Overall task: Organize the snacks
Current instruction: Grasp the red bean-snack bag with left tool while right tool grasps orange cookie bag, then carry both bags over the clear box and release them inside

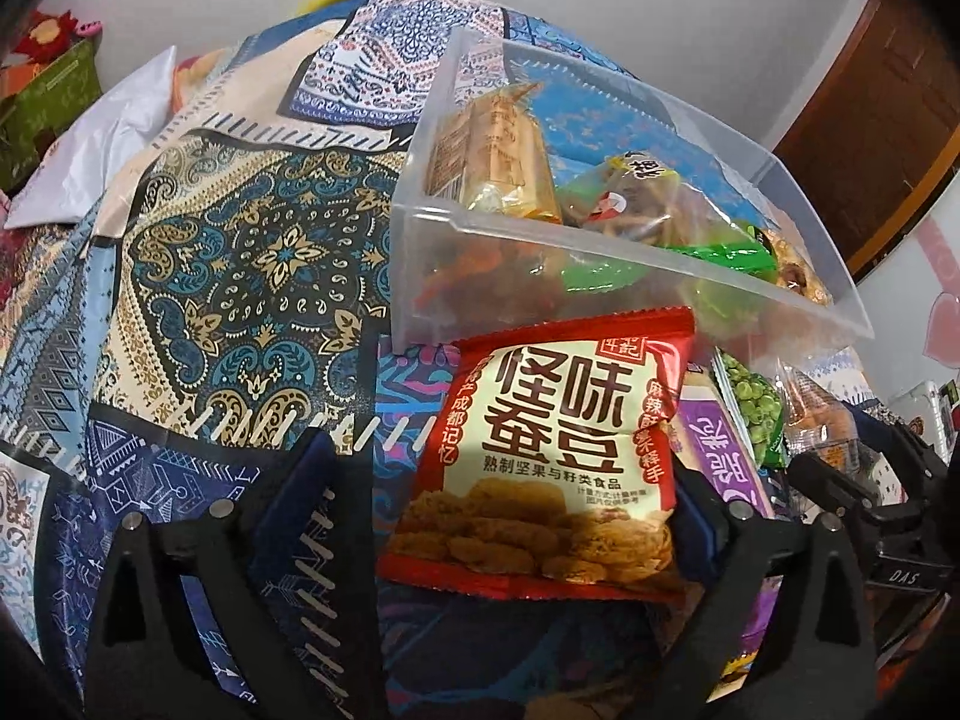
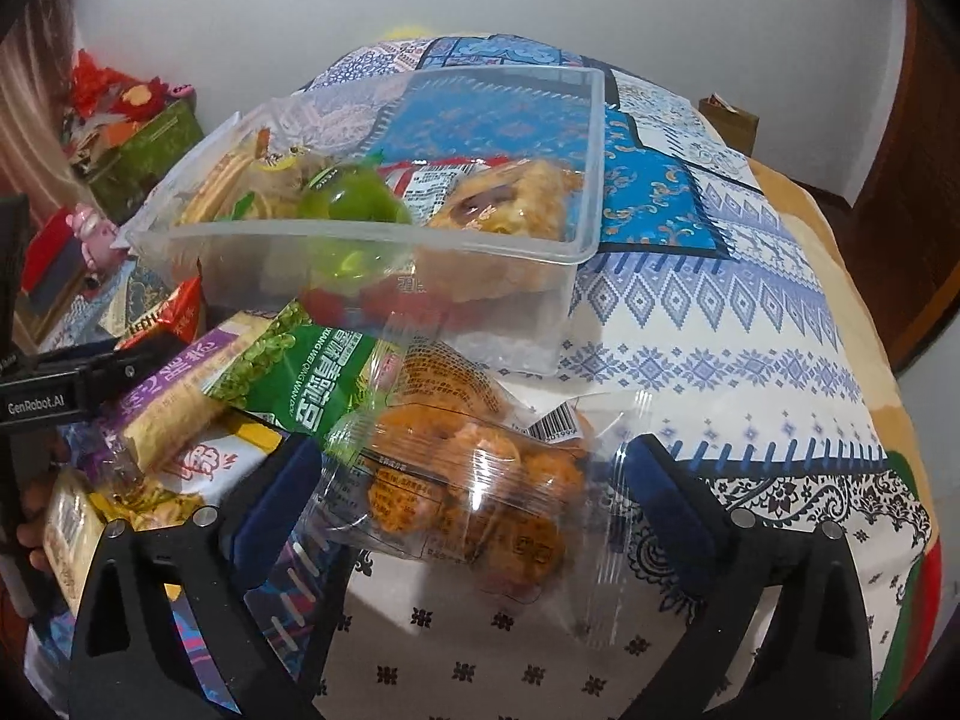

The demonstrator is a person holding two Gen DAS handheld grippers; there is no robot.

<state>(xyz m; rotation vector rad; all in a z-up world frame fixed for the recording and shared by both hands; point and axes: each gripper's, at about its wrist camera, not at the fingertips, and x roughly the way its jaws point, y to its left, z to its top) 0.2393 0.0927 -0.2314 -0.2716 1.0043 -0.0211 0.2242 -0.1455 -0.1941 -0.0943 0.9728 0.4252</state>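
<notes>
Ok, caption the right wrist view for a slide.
Open right claw straddles clear snack packet before half-filled plastic bin.

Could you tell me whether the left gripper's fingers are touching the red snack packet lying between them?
Cannot tell. In the left wrist view the red snack packet lies between the left gripper's wide-spread fingers; its right edge overlaps one finger, with no clear gap or contact.

Bare tablecloth (image 1: 240, 252) left of the clear bin (image 1: 414, 276) (snack packets (image 2: 288, 372) crowd its front)
</notes>
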